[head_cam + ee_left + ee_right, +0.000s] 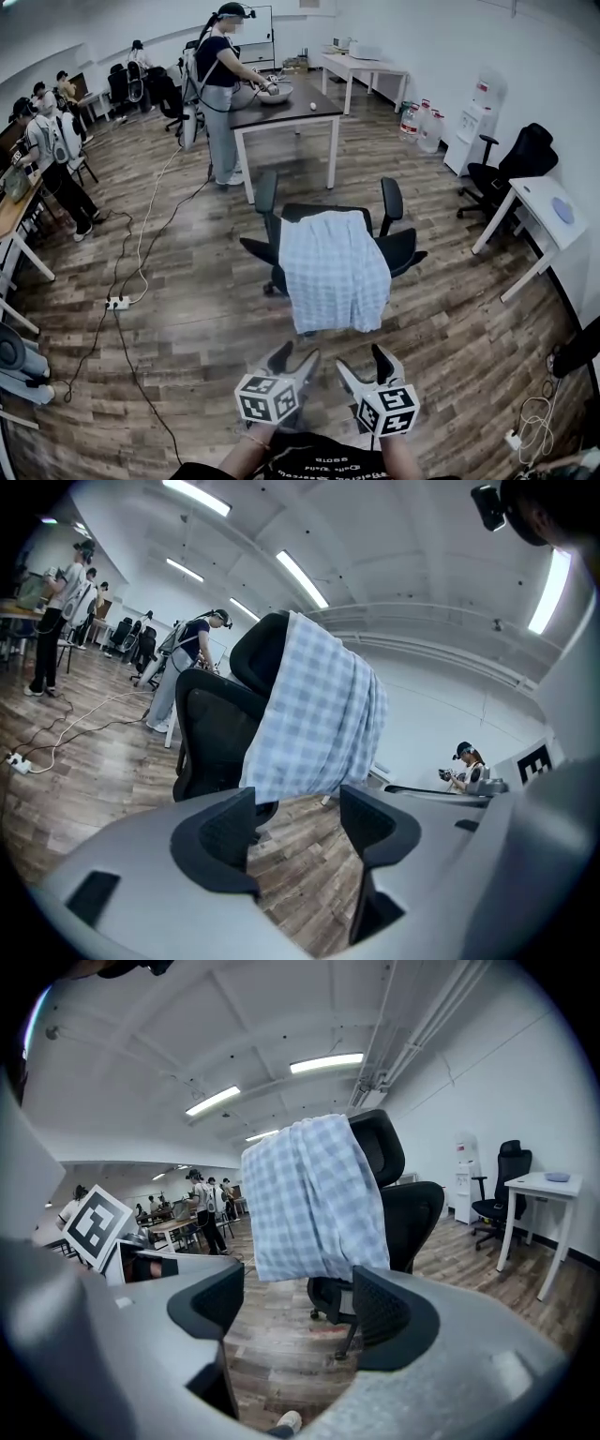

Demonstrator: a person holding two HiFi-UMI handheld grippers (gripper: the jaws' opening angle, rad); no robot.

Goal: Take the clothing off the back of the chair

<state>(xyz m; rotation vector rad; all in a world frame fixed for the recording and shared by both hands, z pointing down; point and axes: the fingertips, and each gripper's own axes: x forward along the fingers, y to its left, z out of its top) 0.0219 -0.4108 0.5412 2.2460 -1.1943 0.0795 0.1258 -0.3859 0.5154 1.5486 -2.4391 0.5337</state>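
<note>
A light blue checked shirt (335, 270) hangs over the back of a black office chair (398, 246) in the middle of the floor. It also shows draped over the chair back in the left gripper view (319, 710) and the right gripper view (314, 1199). My left gripper (295, 358) and right gripper (364, 361) are side by side just short of the shirt's lower hem, both open with nothing between their jaws. The cloth hangs beyond the jaws in both gripper views, apart from them.
A dark table (281, 112) with a person working at it stands behind the chair. A white desk (534, 211) and another black chair (520, 159) are at the right. Cables and a power strip (117, 303) lie on the floor at left. More people stand at far left.
</note>
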